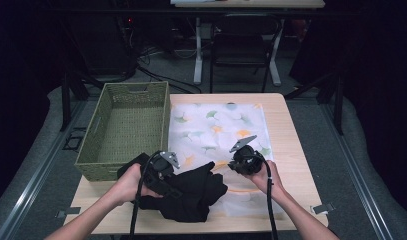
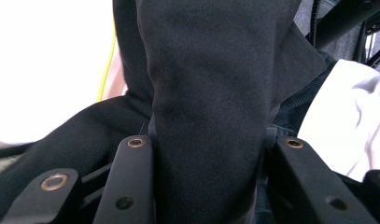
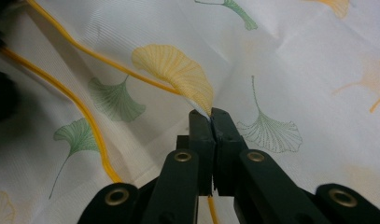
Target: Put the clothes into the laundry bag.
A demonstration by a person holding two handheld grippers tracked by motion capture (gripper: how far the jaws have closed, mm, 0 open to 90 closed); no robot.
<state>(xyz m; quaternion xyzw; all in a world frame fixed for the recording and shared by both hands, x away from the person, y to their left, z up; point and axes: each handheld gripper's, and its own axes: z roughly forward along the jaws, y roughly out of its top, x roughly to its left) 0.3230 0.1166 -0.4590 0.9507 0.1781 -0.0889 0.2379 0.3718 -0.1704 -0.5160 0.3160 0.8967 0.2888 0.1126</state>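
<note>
In the high view, the left gripper holds a bunched black garment at the table's near edge, likely bound for the woven basket at the far left corner; a leaf-print cloth covers the wood, with a dark room behind. The left gripper view has its jaws pinching a thick fold of garment. In the right gripper view, the right gripper is pressed together, nipping the cloth.

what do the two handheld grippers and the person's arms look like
Both grippers, the left gripper and the right gripper, are black, each topped by a grey three-cornered plate and trailing a black cable. Their jaws are flat black bars with brass-coloured rivets. The forearms are bare, with no sleeves in sight.
</note>
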